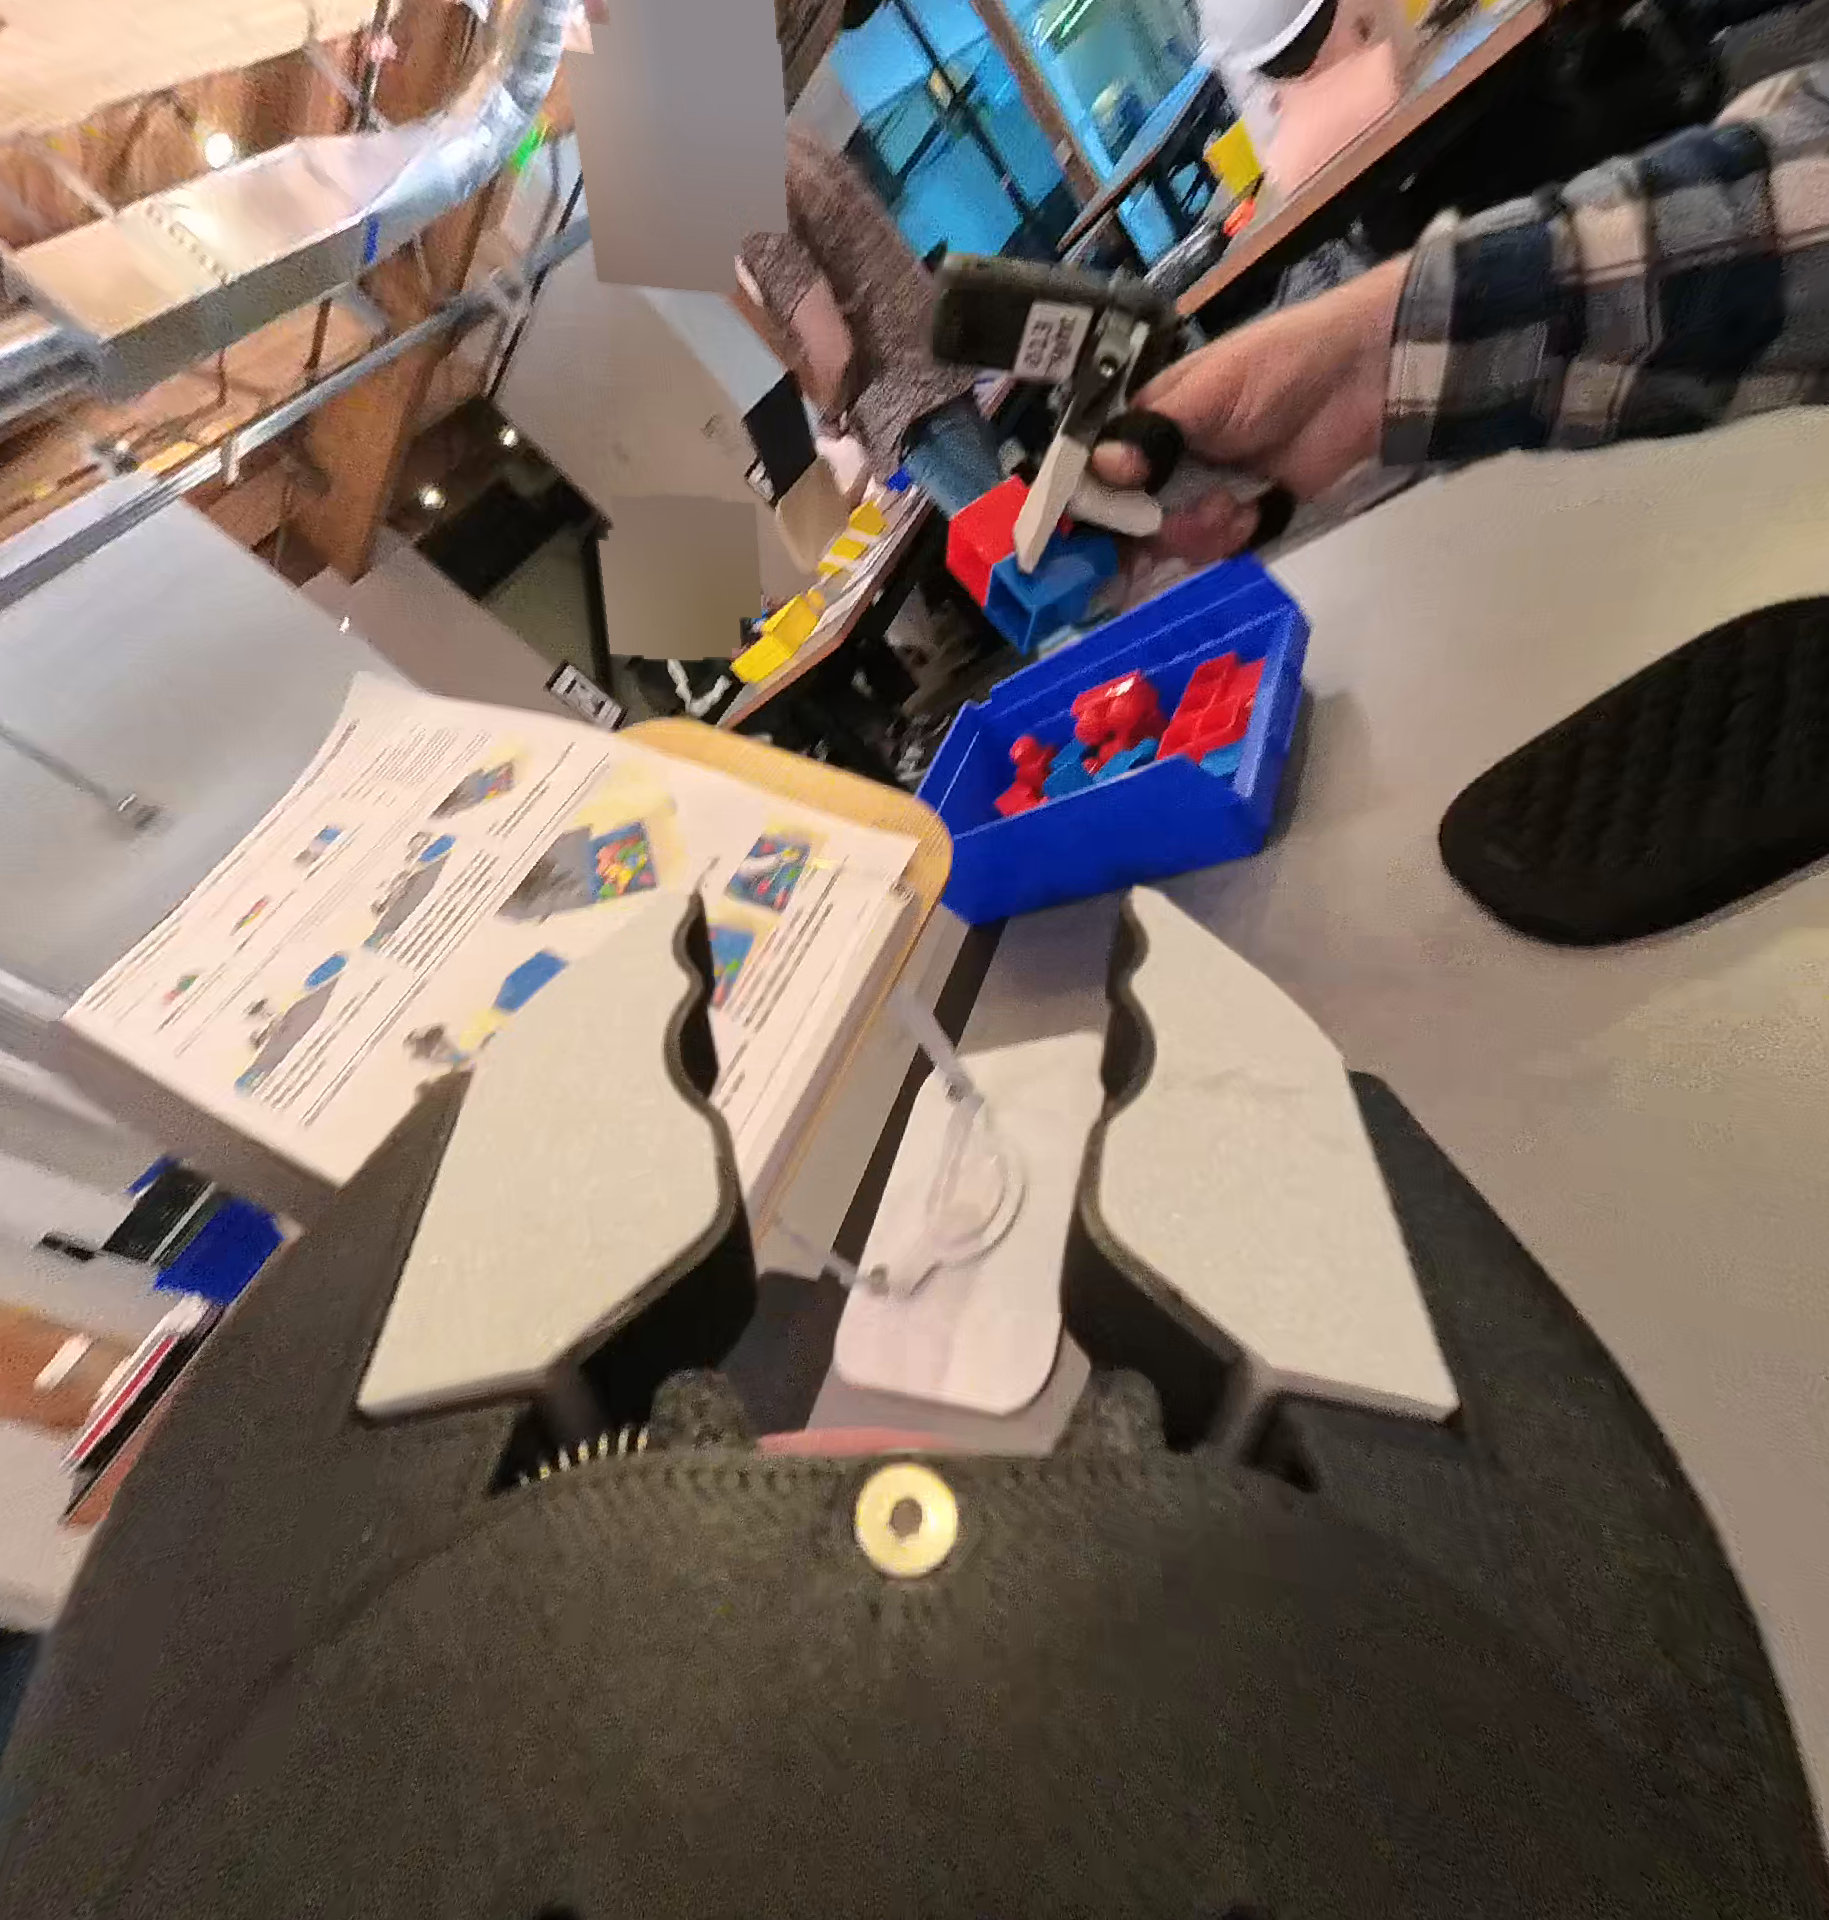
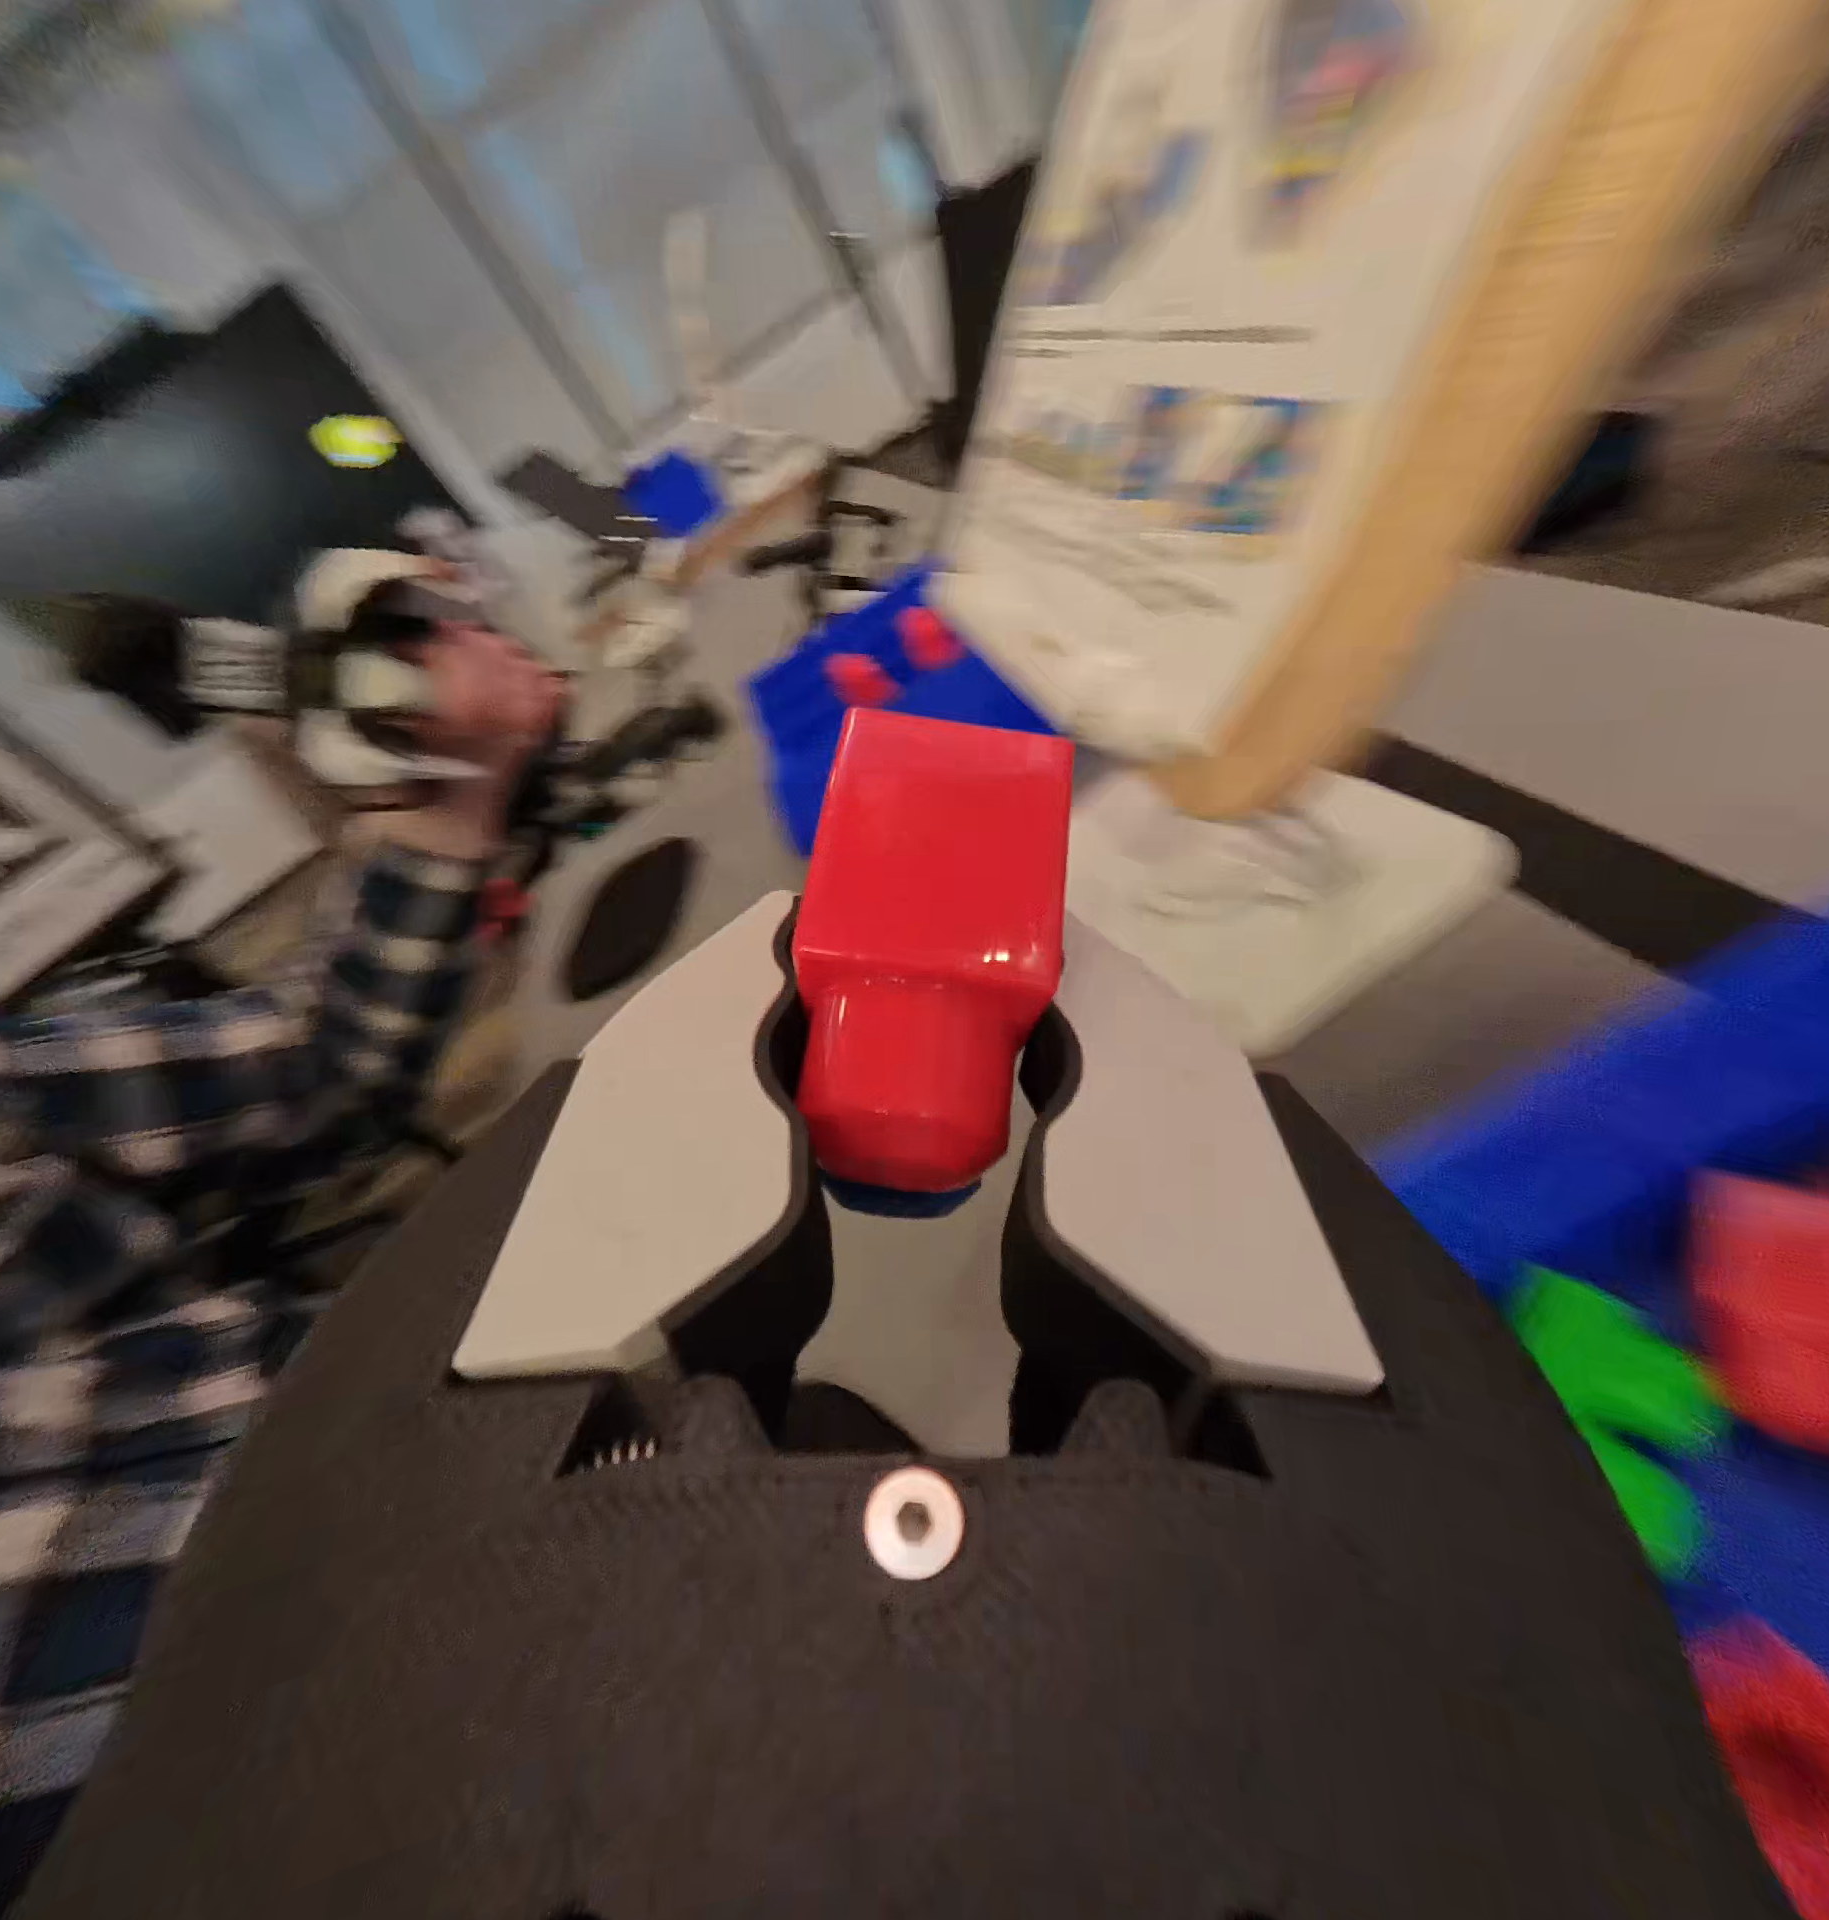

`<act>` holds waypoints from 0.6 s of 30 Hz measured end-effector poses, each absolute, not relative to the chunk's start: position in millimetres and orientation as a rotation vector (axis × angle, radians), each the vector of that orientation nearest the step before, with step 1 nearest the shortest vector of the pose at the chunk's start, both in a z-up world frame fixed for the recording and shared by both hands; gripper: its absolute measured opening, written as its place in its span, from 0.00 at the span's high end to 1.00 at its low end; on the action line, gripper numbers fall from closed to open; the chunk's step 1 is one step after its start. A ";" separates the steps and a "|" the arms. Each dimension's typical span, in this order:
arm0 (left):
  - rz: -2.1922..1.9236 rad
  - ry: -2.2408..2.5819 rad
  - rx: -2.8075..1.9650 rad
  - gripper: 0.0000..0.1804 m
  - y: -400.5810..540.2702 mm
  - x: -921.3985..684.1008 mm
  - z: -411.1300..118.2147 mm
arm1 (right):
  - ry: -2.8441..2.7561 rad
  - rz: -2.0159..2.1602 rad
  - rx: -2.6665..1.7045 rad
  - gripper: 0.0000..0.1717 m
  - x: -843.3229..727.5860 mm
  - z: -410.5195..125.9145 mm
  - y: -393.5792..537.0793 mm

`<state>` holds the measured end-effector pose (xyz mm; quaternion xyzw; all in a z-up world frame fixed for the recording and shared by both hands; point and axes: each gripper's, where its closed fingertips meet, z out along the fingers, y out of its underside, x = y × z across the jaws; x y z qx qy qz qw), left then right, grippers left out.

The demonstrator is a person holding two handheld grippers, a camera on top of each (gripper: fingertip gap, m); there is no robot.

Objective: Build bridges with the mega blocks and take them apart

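- Right gripper (image 2: 915,997) clamps a red block (image 2: 931,904), pads pressed on both sides; blue block (image 1: 1045,597) seen stuck to it in the left view.
- Left gripper (image 1: 905,966) spread wide, nothing between its fingers.
- Step looks like carrying blocks; next probably needs a clear landing spot.
- Blue bin (image 1: 1118,842) of blocks at 1 o'clock of the left fingers, instruction sheet (image 1: 453,883) at 10.
- Grey table (image 1: 1512,1091), cluttered workshop behind.

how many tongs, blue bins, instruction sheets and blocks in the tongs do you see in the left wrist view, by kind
tongs: 2 (left tongs open with nothing between them, right tongs gripping blocks)
blue bin of blocks: 1
instruction sheet on its stand: 1
gripped blocks: 2, red block joined to blue block
total: 6
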<state>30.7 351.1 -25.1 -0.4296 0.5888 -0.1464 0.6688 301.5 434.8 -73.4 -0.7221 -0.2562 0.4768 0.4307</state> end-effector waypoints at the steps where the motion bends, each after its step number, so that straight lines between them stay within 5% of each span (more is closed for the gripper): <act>1: -0.314 1.317 -0.987 0.62 354.7 21.0 -24.9 | -0.578 1.060 -1.870 0.77 330.3 -87.2 454.8; 3: -0.287 1.290 -1.029 0.63 363.2 3.6 -25.3 | -0.446 0.905 -2.021 0.75 380.8 -119.2 484.8; 6: -0.225 1.251 -1.115 0.63 382.8 -20.9 -31.2 | -0.335 0.643 -2.134 0.53 432.4 -145.9 508.7; 18: 0.027 1.301 -1.591 0.64 502.9 -122.0 -126.8 | -0.665 0.754 -1.932 0.65 322.4 -93.5 435.3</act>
